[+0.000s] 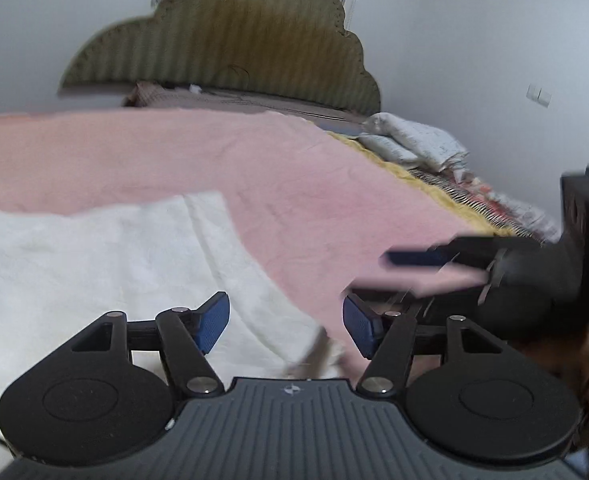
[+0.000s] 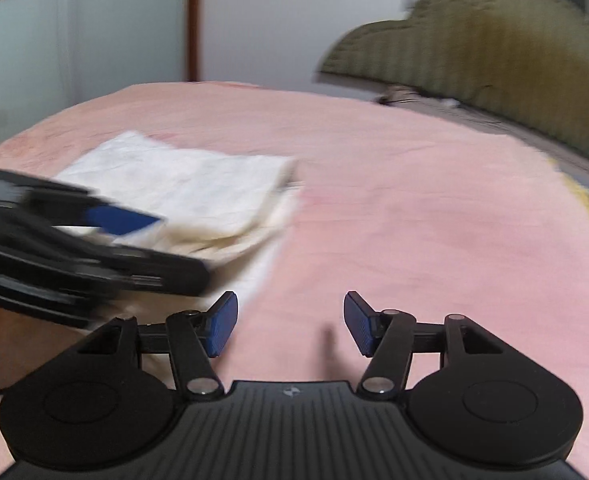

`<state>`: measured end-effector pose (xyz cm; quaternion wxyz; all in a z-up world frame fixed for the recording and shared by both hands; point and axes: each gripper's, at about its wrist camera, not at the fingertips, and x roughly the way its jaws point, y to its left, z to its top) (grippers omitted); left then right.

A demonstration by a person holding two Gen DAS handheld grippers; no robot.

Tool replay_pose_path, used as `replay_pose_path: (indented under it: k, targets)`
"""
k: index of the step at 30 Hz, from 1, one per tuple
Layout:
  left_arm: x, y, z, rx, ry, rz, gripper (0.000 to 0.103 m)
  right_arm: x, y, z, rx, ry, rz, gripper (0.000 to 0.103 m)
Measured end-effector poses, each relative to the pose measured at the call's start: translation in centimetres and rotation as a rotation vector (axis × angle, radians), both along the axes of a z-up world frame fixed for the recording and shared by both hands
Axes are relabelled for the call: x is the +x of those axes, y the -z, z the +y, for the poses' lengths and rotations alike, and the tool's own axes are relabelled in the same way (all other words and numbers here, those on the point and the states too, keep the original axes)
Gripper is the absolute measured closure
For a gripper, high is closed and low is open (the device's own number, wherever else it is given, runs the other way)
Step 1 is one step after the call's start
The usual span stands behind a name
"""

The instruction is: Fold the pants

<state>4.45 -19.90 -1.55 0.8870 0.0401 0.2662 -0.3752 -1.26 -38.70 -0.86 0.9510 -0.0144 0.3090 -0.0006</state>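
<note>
White pants (image 1: 94,264) lie folded in a flat stack on the pink bed cover (image 1: 254,168); in the right wrist view the pants (image 2: 182,188) sit left of centre. My left gripper (image 1: 285,326) is open and empty over the right edge of the pants. My right gripper (image 2: 290,326) is open and empty over the bare pink cover, right of the pants. Each gripper shows blurred in the other's view: the right gripper (image 1: 434,276) at the right, the left gripper (image 2: 162,240) at the left over the near edge of the pants.
An olive scalloped headboard (image 1: 230,40) stands at the far end of the bed. A crumpled pale blanket (image 1: 410,140) and patterned bedding with a yellow fringe (image 1: 434,184) lie at the right. White walls and a door frame (image 2: 193,20) stand behind.
</note>
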Motion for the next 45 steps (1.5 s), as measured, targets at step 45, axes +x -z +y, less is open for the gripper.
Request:
replay_pose_path:
  k: [45]
  targets:
    - [0.6,2.3,4.7,0.235,-0.156,-0.172,0.026,-2.5,-0.7,5.3,0.013,-0.108,-0.159,0.045]
